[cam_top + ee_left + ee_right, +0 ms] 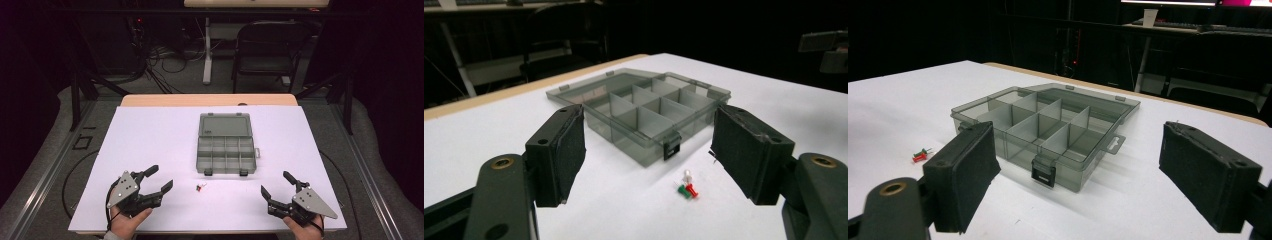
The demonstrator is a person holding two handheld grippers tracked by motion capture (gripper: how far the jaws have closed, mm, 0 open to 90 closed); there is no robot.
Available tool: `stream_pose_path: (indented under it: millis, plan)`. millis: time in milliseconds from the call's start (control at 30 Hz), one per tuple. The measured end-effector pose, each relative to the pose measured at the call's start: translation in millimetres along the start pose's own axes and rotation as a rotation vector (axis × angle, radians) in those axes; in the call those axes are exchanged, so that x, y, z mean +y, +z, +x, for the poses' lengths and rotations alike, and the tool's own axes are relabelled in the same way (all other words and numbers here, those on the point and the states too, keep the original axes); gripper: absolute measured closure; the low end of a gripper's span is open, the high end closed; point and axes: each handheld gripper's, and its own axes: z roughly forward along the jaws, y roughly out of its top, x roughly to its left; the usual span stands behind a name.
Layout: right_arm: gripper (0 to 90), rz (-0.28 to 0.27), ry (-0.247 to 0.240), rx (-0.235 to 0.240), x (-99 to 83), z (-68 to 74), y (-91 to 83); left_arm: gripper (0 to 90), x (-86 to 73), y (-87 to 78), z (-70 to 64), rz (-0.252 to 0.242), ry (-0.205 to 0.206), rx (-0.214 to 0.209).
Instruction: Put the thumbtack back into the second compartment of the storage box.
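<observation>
A: L tongs?
B: Spread wide, nothing between the pads, near the front-left of the white worktop. Hand at the bottom edge holds them.
A: R tongs?
B: Same, spread, holding nothing, front-right of worktop. Well apart from the L pair.
A: Target obj?
B: Pushpins, small cluster lying on the worktop btwn the two tongs, closer to the L ones. In the left gripper view they're red, green and a white/clear one, touching or nearly so, just ahead of the jaws. Right gripper view shows them off to the side.
A: Box?
B: Grey see-thru organizer box, lid open and laid flat on the far side, divided compartments, all look empty. Two black latches on the near wall. Pins sit just in front of it, not touching.
A: Bkgd?
B: Folding chair past the worktop, dark room.
</observation>
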Motion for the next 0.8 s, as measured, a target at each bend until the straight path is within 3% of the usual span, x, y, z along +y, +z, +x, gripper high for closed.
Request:
stream_pose_path:
  millis: [167,333,400,467,500,533,567,600,800]
  plan:
    - [14.7,0.009,-0.005,0.008,-1.4,1.3,1.7,31.4,-1.1,3.4,-3.1,0.054,-0.029,-0.007]
    - [14.5,0.028,-0.024,0.020,-2.8,3.5,0.7,31.6,-2.1,11.3,-2.9,0.079,-0.062,-0.004]
    - [14.5,0.026,-0.027,0.020,-2.1,3.7,1.3,32.5,-4.0,16.3,-3.1,0.116,-0.092,-0.004]
    - [14.5,0.026,-0.028,0.019,-1.9,3.3,2.2,33.2,-3.1,17.6,-2.9,0.131,-0.090,0.007]
    - [14.5,0.025,-0.023,0.011,-2.2,2.8,4.1,33.2,0.2,21.7,-2.5,0.152,-0.104,0.021]
    - [14.5,0.024,-0.021,0.008,-2.3,2.6,4.3,33.2,8.6,29.0,-0.7,0.189,-0.116,0.009]
    - [14.5,0.022,-0.018,0.007,-2.4,2.1,4.5,33.2,8.6,29.0,-0.7,0.189,-0.116,0.009]
    - [14.5,0.021,-0.015,0.004,-2.2,1.5,4.1,33.8,20.0,37.4,-0.3,0.227,-0.124,0.011]
    - [14.5,0.020,-0.006,0.001,-1.7,-0.5,3.9,34.7,36.3,58.0,-1.6,0.286,-0.155,0.000]
